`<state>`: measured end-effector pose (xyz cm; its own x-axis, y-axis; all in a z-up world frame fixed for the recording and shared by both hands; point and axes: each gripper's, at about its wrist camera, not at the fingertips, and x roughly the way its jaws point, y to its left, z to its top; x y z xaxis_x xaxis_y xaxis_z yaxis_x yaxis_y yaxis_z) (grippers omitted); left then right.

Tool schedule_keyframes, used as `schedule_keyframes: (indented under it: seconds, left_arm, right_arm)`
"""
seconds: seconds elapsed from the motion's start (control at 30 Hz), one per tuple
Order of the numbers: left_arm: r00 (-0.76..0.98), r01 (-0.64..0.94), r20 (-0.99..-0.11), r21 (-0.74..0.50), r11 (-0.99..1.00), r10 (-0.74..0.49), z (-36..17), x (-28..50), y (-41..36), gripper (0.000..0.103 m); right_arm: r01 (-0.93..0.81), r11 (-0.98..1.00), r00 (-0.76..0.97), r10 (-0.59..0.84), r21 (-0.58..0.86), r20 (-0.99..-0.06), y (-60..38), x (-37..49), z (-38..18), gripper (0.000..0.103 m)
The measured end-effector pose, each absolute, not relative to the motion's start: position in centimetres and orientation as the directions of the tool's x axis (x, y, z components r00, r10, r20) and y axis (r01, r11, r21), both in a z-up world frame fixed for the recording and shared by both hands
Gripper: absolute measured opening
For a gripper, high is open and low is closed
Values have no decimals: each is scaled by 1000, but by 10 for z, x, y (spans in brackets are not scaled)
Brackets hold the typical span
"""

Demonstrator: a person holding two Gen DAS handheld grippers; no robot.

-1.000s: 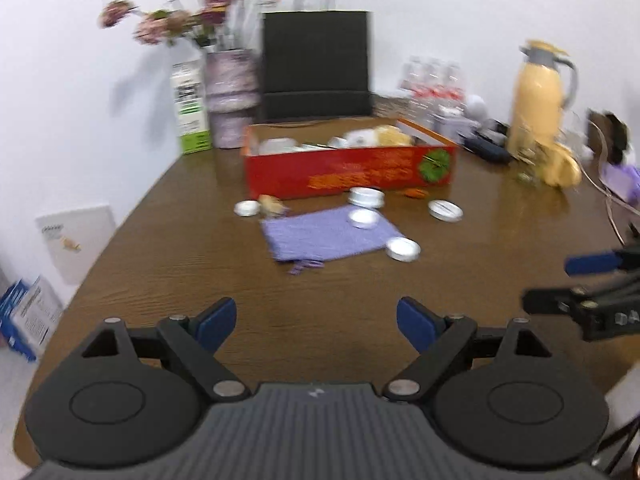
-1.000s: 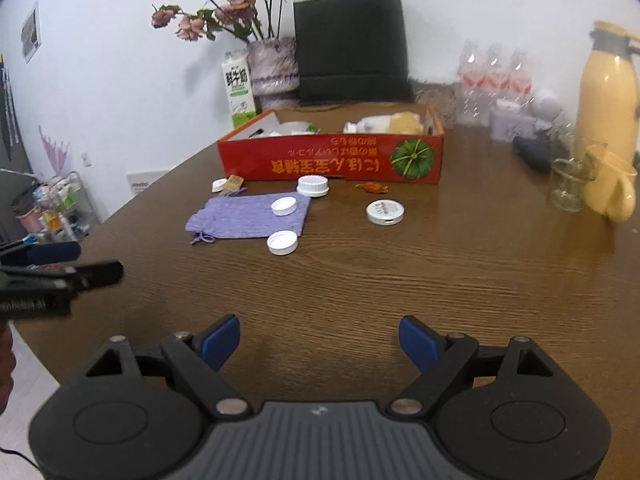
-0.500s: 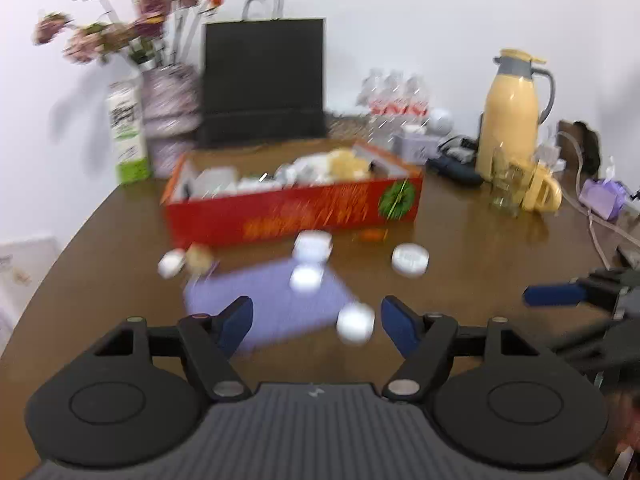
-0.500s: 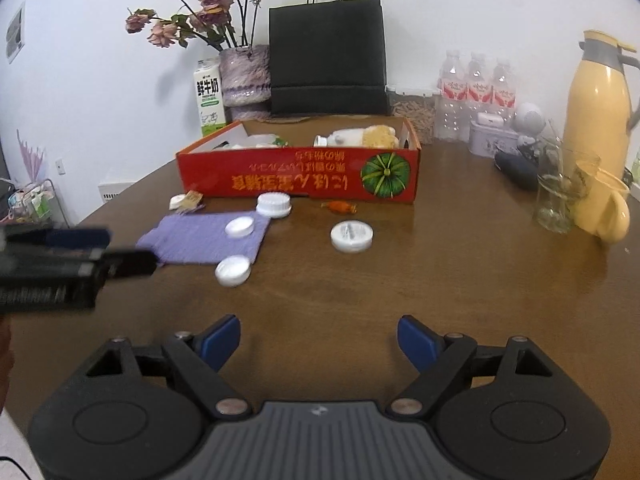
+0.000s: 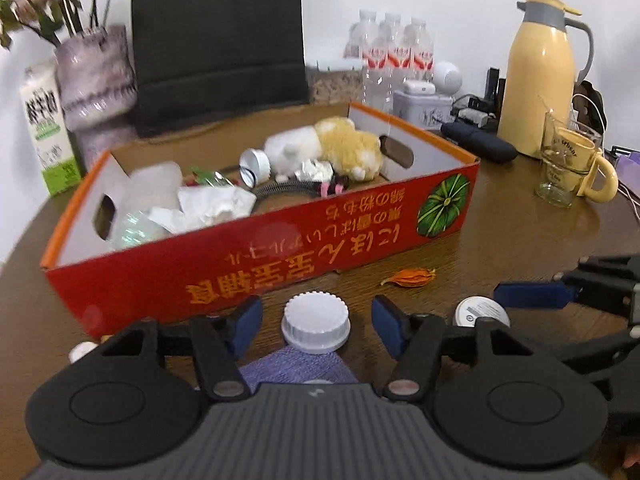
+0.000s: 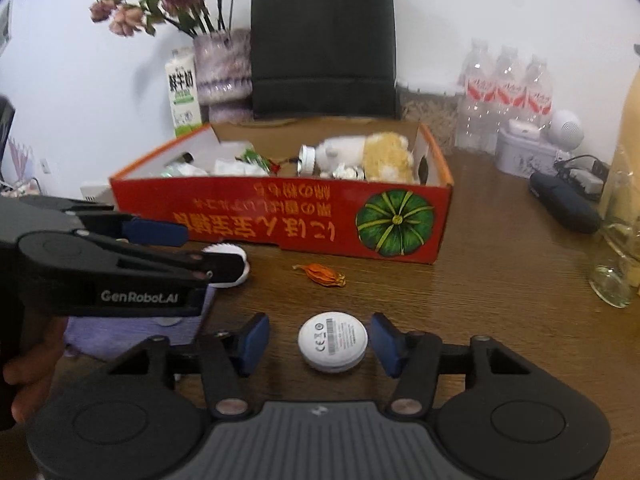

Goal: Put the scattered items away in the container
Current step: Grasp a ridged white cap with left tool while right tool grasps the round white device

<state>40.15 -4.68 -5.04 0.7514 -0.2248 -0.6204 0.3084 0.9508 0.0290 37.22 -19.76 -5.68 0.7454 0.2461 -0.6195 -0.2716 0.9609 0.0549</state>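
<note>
Wooden table [image 6: 500, 280]. Red cardboard box [image 5: 280, 256] at centre, already holding clutter. Left gripper [image 5: 316, 326] closing around ridged white cap [image 5: 315, 322] beside the box front, pads not yet touching. Right gripper [image 6: 319, 342] closing around flat white disc [image 6: 333, 340], gaps either side. Dried orange flower [image 6: 324, 274] lies between.

Your left gripper [image 5: 316, 326]: matte black body, ribbed grey housing along the bottom of the frame, two round black discs at lower left and lower right, silver screw heads at the finger pivots, blue pads [image 5: 248, 326] on the fingertips. Your right gripper [image 6: 318, 344]: same build, with a small pale logo mark on the grey housing. In the right wrist view, at the left edge, white "GenRobot.AI" lettering runs along the left gripper's black side, your hand [image 6: 28, 376] beneath it.
</note>
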Motion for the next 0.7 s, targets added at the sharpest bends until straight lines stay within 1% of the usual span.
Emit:
schedule_keyframes:
  seconds: [0.07, 0.2, 0.33, 0.5, 0.6, 0.7]
  left_arm:
    - [734, 319, -635, 13, 948, -239, -57, 406, -46, 41]
    - [751, 342, -615, 51, 938, -240, -60, 401, -48, 40]
    - [764, 323, -597, 26, 946, -244, -52, 397, -45, 40]
    - [803, 292, -547, 18, 956, -235, -25, 375, -35, 40]
    - [830, 255, -521, 34, 966, -201, -9, 355, -26, 40]
    - [856, 211, -483, 5, 978, -182, 10, 328, -10, 40]
  right_arm:
    - [-261, 964, 758, 234, 46, -608, -198, 372, -62, 39]
    - [-255, 965, 762, 243, 66, -601, -201, 370, -64, 38]
    - [-257, 966, 768, 230, 42, -598, -197, 370, -65, 38]
    - [-238, 971, 774, 210, 32, -598, -198, 361, -59, 38]
    - [-249, 968, 792, 211, 13, -573, -198, 338, -49, 38]
    - [-247, 969, 808, 219, 23, -547, -202, 312, -36, 38]
